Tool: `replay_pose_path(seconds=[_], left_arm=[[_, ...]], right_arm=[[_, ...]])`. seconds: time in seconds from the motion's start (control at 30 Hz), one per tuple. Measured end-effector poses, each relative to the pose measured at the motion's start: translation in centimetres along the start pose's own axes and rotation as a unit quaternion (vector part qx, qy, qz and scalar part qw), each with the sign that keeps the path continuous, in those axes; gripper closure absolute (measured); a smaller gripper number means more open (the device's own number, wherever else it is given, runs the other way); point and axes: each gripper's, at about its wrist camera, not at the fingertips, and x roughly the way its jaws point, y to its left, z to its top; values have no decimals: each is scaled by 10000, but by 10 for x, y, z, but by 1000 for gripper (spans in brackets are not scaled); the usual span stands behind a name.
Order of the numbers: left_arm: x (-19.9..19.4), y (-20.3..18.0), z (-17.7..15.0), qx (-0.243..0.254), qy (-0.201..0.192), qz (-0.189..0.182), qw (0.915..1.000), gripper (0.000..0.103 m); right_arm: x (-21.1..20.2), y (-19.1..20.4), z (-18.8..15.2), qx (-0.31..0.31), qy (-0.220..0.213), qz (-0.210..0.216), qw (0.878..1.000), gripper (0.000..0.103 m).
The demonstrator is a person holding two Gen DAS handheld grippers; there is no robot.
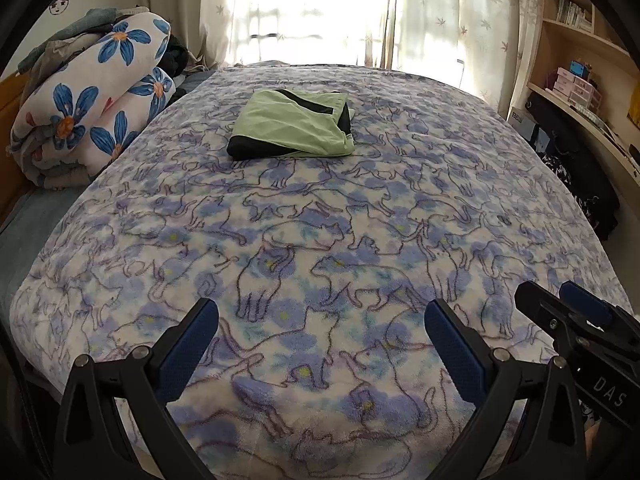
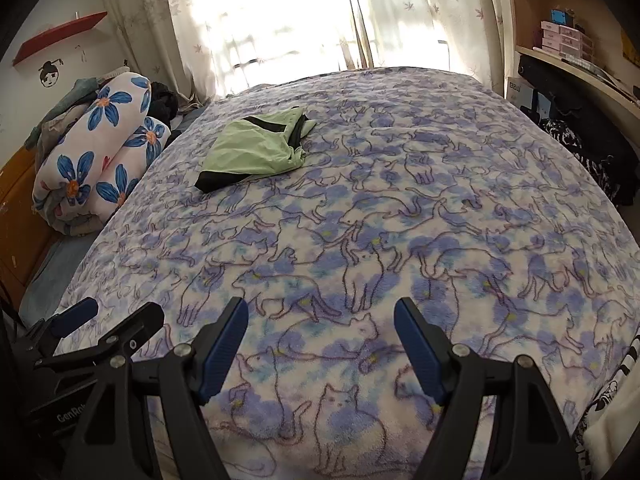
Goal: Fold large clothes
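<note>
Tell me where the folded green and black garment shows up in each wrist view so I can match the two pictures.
Left wrist: the green and black garment lies upper centre, on the far part of the cat-print blanket.
Right wrist: the garment sits upper left of centre, on the same blanket.
Shared landmark: the rolled blue-flower quilt, left of the garment in both views.

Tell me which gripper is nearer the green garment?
Left. The green garment lies nearly straight ahead of the left gripper, ahead and leftward of the right gripper.
</note>
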Motion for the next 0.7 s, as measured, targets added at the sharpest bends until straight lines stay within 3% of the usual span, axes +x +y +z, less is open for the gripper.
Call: replay_pose_path(seconds=[0.7], left_arm=[[-4,1,-5,-11,-32,66,10000,1]], right_arm=[[-7,-3,-5,52,-29,-35,10000,27]])
